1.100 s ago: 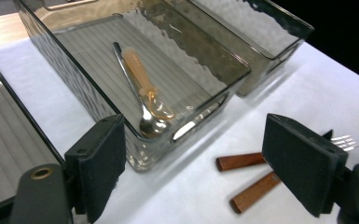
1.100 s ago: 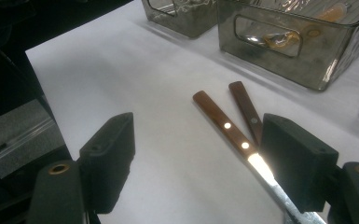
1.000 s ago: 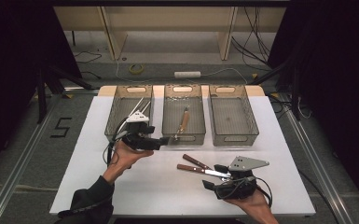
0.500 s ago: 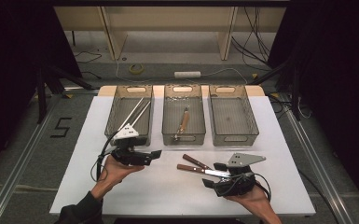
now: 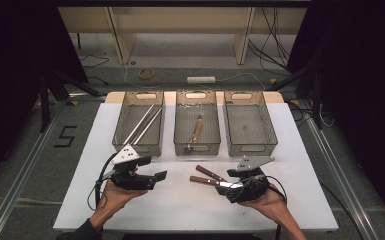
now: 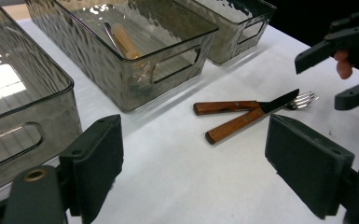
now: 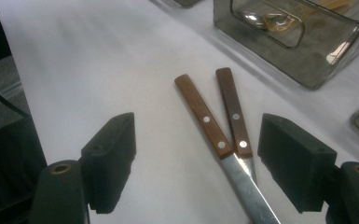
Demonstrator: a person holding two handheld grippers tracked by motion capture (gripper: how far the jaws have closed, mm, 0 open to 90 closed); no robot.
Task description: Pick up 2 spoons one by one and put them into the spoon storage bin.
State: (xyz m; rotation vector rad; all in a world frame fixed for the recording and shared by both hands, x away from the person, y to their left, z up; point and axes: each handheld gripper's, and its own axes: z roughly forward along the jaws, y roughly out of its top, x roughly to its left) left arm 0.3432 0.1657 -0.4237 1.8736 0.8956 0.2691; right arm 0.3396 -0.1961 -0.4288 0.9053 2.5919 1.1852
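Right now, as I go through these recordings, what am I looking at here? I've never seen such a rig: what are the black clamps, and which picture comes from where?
A person at a white table holds a two-jaw gripper in each hand. The high view looks down from above: left gripper, right gripper. Each of the other two pictures comes from a camera riding on one gripper, looking along its black jaws. Both grippers are open and hold nothing. On the table lie a wooden-handled knife and fork, crossing near their handles' ends. Behind stand three clear bins: the left bin holds long metal pieces, the middle bin a wooden-handled utensil, the right bin looks empty.
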